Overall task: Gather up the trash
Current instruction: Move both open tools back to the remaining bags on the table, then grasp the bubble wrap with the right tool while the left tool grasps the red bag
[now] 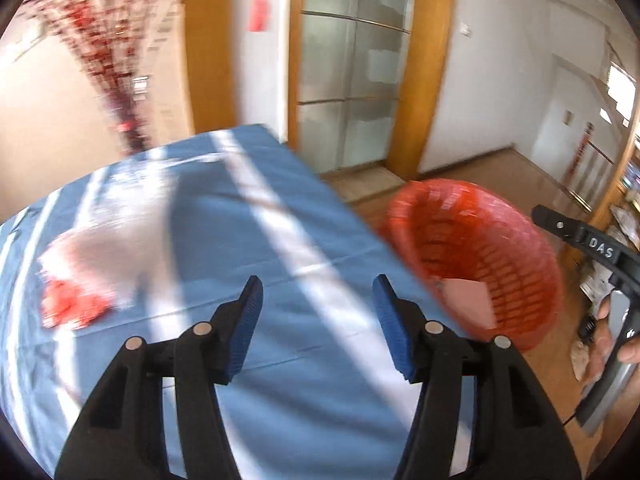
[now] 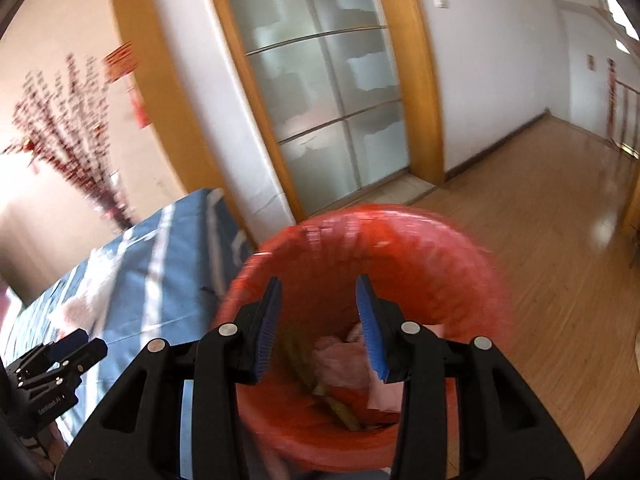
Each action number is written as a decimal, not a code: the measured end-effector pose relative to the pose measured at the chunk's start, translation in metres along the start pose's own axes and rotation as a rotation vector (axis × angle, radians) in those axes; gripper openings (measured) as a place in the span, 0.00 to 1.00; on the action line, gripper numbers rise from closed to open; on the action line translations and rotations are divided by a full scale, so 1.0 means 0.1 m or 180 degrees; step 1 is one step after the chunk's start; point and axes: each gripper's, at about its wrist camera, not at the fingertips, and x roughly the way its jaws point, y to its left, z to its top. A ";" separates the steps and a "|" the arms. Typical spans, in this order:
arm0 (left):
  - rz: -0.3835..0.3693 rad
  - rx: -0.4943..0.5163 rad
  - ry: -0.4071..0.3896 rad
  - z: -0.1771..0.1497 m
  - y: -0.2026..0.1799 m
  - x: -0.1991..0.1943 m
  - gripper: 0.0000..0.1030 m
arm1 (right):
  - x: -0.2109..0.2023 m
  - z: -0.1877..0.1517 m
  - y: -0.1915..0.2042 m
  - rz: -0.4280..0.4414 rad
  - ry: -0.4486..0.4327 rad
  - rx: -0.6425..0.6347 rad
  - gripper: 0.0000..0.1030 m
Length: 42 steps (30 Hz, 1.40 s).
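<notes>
My left gripper [image 1: 318, 284] hangs open over a table with a blue striped cloth [image 1: 248, 216], nothing between its blue pads. Blurred on the cloth to the left lie a white crumpled wrapper [image 1: 100, 248] and a red scrap [image 1: 68, 308]. A red mesh bin with a red liner [image 1: 472, 236] stands on the floor off the table's right edge. My right gripper [image 2: 319, 282] is open above that bin [image 2: 380, 240], with nothing between its fingers. Pink and yellowish trash [image 2: 344, 360] lies at the bottom. The left gripper [image 2: 76, 344] shows at the lower left over the cloth [image 2: 168, 272].
A frosted glass sliding door in a wooden frame [image 2: 320, 100] stands behind the table and bin. Wooden floor [image 2: 540, 220] stretches to the right. A branch with red decorations [image 1: 116, 64] rises beyond the table's far side. A hand [image 1: 604, 340] grips the right tool's handle.
</notes>
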 end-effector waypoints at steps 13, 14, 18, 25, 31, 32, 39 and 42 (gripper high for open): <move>0.1002 -0.0712 -0.0129 -0.43 1.76 -0.67 0.57 | 0.65 -0.14 2.14 0.1027 0.0637 -0.0835 0.39; 0.1064 -0.0792 -0.0152 -0.45 1.90 -0.73 0.57 | 0.71 -0.16 2.27 0.1069 0.0684 -0.0879 0.39; 0.1220 -0.0924 -0.0215 -0.50 2.24 -0.85 0.57 | 1.02 -0.29 2.83 0.1126 0.0878 -0.1065 0.38; 0.1324 -0.1141 -0.0211 -0.56 2.67 -0.89 0.57 | 1.48 -0.49 3.27 0.0901 0.1022 -0.1288 0.38; 0.1310 -0.1176 -0.0177 -0.59 2.81 -0.82 0.57 | 1.60 -0.64 3.42 0.0705 0.1018 -0.1467 0.34; 0.1300 -0.1180 -0.0172 -0.59 2.83 -0.81 0.57 | 1.60 -0.64 3.43 0.0692 0.1014 -0.1497 0.20; 0.1179 -0.1160 -0.0102 -0.52 2.78 -0.70 0.57 | 1.50 -0.56 3.18 0.0658 0.0892 -0.1290 0.08; 0.1063 -0.1128 -0.0057 -0.44 2.70 -0.62 0.58 | 1.36 -0.41 2.90 0.0621 0.0742 -0.1072 0.08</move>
